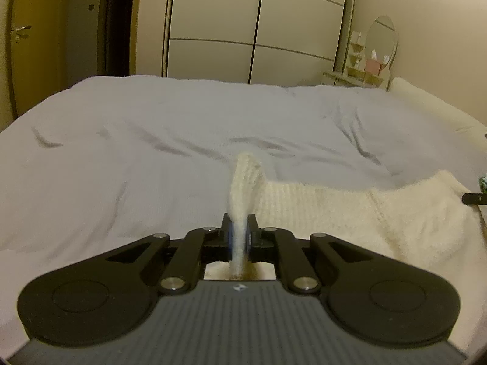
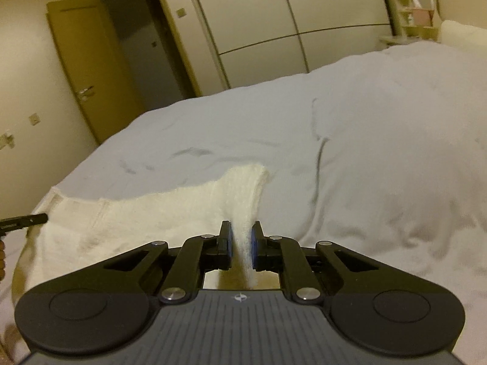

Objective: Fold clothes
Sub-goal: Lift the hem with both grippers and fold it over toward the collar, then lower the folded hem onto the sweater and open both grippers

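A cream knitted sweater (image 1: 334, 213) lies on the pale bed cover (image 1: 137, 152), spreading to the right in the left wrist view. My left gripper (image 1: 239, 223) is shut on a raised fold of its ribbed edge. In the right wrist view the same sweater (image 2: 137, 219) spreads to the left, and my right gripper (image 2: 241, 231) is shut on another ribbed corner that stands up between its blue pads. The tip of the other gripper (image 2: 24, 222) shows at the left edge of the right wrist view, and likewise at the right edge (image 1: 474, 198) of the left wrist view.
The bed cover (image 2: 380, 152) is wrinkled and stretches far ahead. Behind it stand a white wardrobe (image 1: 258, 24), a wooden door (image 2: 88, 70) and a small shelf with a mirror (image 1: 377, 48). A white pillow (image 1: 426, 100) lies at the far right.
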`<state>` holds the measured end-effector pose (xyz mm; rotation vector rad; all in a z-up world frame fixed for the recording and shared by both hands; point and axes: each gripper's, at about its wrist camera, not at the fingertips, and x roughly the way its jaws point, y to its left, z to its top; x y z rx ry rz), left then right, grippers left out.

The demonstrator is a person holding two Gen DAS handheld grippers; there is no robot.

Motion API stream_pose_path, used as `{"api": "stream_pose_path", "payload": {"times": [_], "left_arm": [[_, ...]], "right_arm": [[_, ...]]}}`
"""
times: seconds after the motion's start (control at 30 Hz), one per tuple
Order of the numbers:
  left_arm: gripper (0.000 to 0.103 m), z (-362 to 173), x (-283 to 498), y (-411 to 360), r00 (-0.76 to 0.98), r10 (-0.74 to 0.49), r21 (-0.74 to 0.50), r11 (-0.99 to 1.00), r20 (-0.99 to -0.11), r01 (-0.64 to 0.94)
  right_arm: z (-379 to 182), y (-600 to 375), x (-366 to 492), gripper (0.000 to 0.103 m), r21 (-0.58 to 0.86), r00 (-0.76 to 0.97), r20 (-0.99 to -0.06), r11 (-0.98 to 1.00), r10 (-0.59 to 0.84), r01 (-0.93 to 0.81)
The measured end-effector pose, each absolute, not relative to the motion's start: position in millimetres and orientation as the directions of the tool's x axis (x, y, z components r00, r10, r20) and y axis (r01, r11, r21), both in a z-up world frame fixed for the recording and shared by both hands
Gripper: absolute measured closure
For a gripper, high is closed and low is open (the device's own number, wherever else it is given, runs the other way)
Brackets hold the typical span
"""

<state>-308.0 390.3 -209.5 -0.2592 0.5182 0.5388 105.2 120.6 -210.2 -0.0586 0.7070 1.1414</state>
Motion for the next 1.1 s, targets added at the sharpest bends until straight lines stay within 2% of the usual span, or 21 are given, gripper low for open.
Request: {"api": "stream_pose_path", "payload": {"times": [0.13, 0.23, 0.33, 0.43, 0.47, 0.53, 0.6, 0.77, 0.9, 1.0, 1.07, 1.1], "left_arm": [[0.095, -228, -276, 403, 0.695, 0.427, -0.044, 0.834, -0.578, -0.55], [0.094, -257, -258, 411, 0.623, 0.43, 0.01, 0.828, -0.654, -0.561], [0.085, -284, -248, 415, 0.534, 0.449, 0.082, 0.814, -0.716, -0.575], [0.075, -279, -259, 422, 0.518, 0.49, 0.076, 0.774, -0.701, -0.629], [0.076, -272, -267, 422, 0.505, 0.52, 0.078, 0.746, -0.689, -0.662], [0.08, -256, -280, 423, 0.486, 0.561, 0.084, 0.708, -0.67, -0.701], [0.086, -236, -298, 412, 0.504, 0.567, 0.07, 0.706, -0.652, -0.704], [0.087, -203, -342, 334, 0.645, 0.468, 0.007, 0.812, -0.605, -0.583], [0.086, -223, -365, 261, 0.712, 0.373, -0.002, 0.885, -0.595, -0.465], [0.087, -259, -365, 257, 0.625, 0.418, 0.041, 0.85, -0.659, -0.525], [0.088, -272, -375, 278, 0.607, 0.441, -0.043, 0.785, -0.661, -0.618], [0.092, -274, -382, 289, 0.607, 0.434, -0.111, 0.746, -0.666, -0.656]], "right_arm": [[-226, 144, 117, 0.092, 0.268, 0.248, -0.586, 0.474, 0.771, -0.839], [-252, 161, 124, 0.092, 0.258, 0.244, -0.653, 0.513, 0.717, -0.819], [-279, 172, 129, 0.091, 0.23, 0.236, -0.725, 0.55, 0.647, -0.803], [-292, 173, 124, 0.088, 0.188, 0.256, -0.761, 0.58, 0.596, -0.793], [-290, 170, 119, 0.084, 0.18, 0.264, -0.759, 0.582, 0.595, -0.793], [-277, 156, 98, 0.056, 0.175, 0.274, -0.732, 0.561, 0.624, -0.809], [-263, 141, 76, 0.058, 0.169, 0.282, -0.704, 0.539, 0.652, -0.825], [-229, 106, 24, 0.059, 0.148, 0.297, -0.627, 0.485, 0.72, -0.862], [-232, 79, -34, 0.061, 0.118, 0.268, -0.602, 0.416, 0.752, -0.902], [-267, 79, -71, 0.063, 0.012, 0.324, -0.643, 0.432, 0.694, -0.902], [-289, 75, -74, 0.063, -0.041, 0.381, -0.648, 0.469, 0.659, -0.882], [-296, 71, -67, 0.065, -0.026, 0.388, -0.642, 0.487, 0.661, -0.873]]}}
